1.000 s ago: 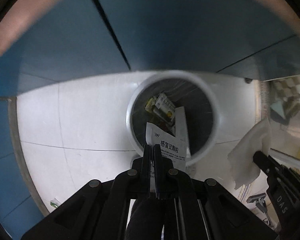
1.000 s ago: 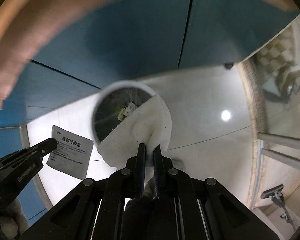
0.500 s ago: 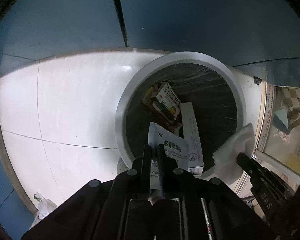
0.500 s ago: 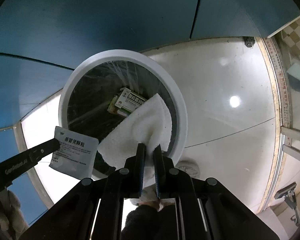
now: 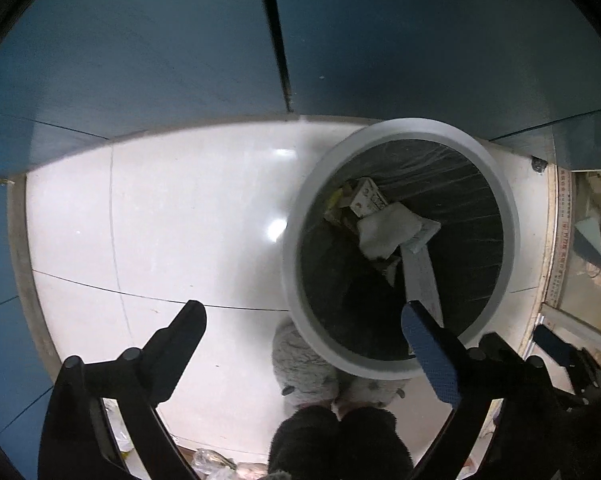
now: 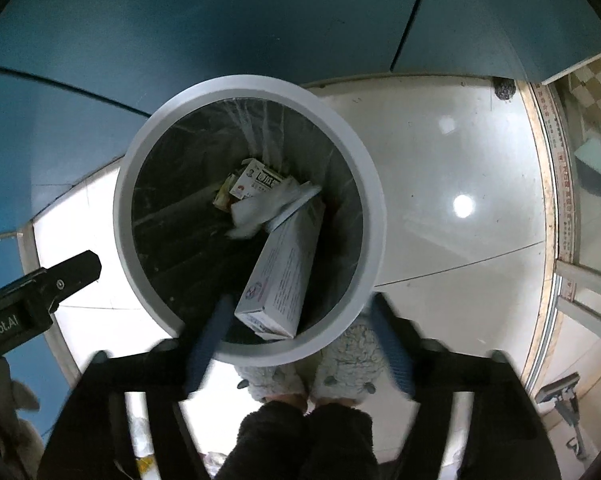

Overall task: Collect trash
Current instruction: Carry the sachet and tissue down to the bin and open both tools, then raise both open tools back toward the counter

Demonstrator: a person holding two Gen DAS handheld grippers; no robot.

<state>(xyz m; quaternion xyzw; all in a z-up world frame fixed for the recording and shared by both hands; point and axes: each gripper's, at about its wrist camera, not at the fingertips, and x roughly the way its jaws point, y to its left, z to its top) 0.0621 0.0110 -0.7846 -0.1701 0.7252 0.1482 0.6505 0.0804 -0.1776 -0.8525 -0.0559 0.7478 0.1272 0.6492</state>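
Both grippers, closed on trash half a second earlier, now gape wide and empty: left gripper [image 5: 302, 330], right gripper [image 6: 300, 320]. Released tissue [image 6: 260, 210] and sachet [image 5: 422, 234] lie ahead, inside the bin [image 6: 374, 216]; this deposit appears complete.

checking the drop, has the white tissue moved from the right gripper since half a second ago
Yes. The tissue has left the open right gripper and dropped down inside the bin, onto the boxes.
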